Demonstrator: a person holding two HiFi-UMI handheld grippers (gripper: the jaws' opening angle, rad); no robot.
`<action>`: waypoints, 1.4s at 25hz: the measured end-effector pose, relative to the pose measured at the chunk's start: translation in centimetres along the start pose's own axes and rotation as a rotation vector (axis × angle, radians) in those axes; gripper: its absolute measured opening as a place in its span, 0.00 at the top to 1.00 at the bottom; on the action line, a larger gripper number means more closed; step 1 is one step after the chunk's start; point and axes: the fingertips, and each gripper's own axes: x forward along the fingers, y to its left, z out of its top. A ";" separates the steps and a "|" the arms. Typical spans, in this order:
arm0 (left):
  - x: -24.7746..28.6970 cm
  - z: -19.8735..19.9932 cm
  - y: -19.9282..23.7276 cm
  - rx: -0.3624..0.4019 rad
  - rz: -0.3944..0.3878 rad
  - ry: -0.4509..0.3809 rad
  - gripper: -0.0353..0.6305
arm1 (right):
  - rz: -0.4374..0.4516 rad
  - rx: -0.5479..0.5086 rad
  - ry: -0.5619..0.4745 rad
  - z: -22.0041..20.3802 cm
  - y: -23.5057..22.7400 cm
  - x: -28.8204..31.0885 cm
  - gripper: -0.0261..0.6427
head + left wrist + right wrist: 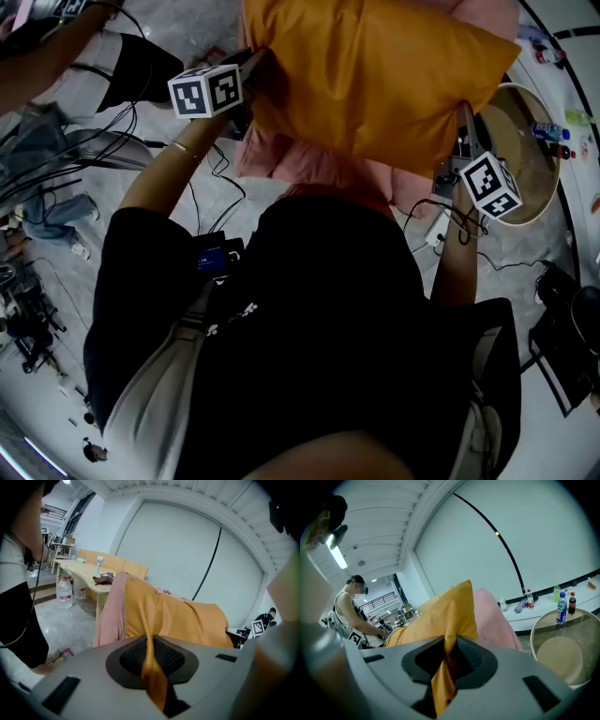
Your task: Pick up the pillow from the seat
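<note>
While the person is holding the orange pillow by its two opposite corners, the good way, as I am judging it, is raising both claws together and at the same height, so that the cover is not twisting. The left claw is pinching only a thin fold of the orange cloth at the pillow's left corner, with its jaws pressed nearly together on it. The right claw is pinching a similar fold at the right corner. Because only cloth is being gripped and not the filling, the fold is probably able to slide out. So I am advising a slow lift, without jerking and without pulling the claws away from each other.

The pillow is hanging between the two claws, over and just in front of the pink seat. Whether its lower edge is touching the seat, I cannot tell.

Counting now, I am finding:
- one orange pillow
- one pink seat
- two claws
- one round glass desk at the right, carrying two bottles: a blue-labelled bottle and a dark bottle
- one other person, standing far at the left.
</note>
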 end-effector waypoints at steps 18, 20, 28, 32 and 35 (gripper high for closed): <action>-1.7 2.6 -1.0 0.012 0.002 -0.043 0.86 | 0.028 0.002 -0.035 2.2 1.0 -0.4 0.84; -1.8 3.0 -1.2 0.025 0.004 -0.043 0.86 | 0.031 -0.005 -0.040 2.7 1.1 -0.4 0.84; -2.5 4.9 -2.2 0.040 0.006 -0.067 0.86 | 0.039 0.000 -0.072 4.2 1.6 -0.9 0.84; -2.7 5.8 -3.0 0.051 -0.001 -0.079 0.86 | 0.043 -0.001 -0.092 5.2 1.5 -1.2 0.83; -2.9 6.8 -3.5 0.059 -0.010 -0.093 0.86 | 0.048 -0.003 -0.110 6.0 1.5 -1.4 0.84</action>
